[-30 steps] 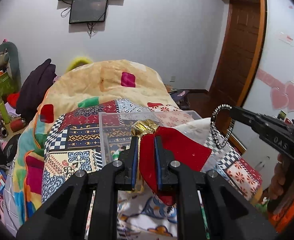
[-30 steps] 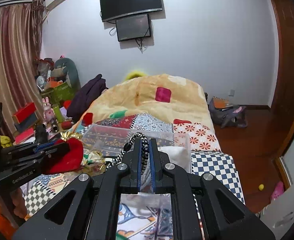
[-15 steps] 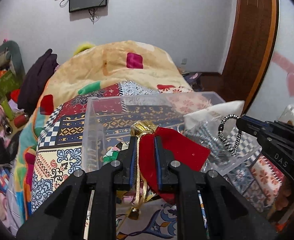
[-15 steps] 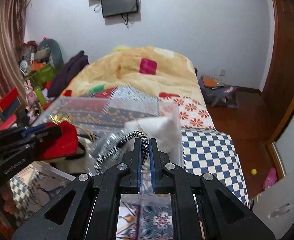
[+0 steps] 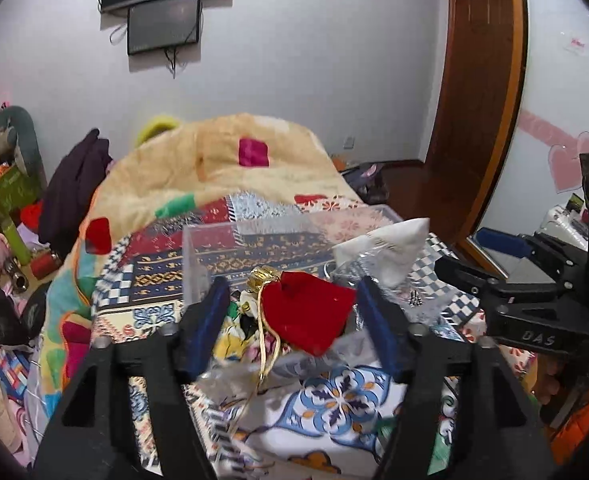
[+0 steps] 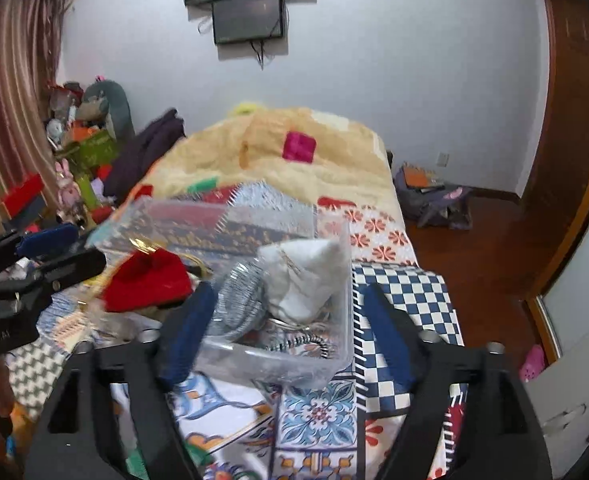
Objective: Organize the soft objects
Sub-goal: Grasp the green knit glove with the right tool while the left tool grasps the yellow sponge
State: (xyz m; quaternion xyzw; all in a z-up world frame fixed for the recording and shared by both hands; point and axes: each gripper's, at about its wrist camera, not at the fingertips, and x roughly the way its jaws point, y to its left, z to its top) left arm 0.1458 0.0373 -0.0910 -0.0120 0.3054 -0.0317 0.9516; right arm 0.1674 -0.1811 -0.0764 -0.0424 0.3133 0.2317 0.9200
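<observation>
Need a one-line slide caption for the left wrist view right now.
Left hand-held gripper opening, red drawstring pouch between its jaws, over the clear plastic bin on the quilted bed.

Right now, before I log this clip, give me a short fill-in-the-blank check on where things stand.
1. The pouch with the gold drawstring is ____ in colour.
2. The white pouch lies inside the clear ____.
3. The bin rests on a patterned ____.
4. Both the left gripper and right gripper have their jaws ____.

Missing words: red; bin; quilt; opening
</observation>
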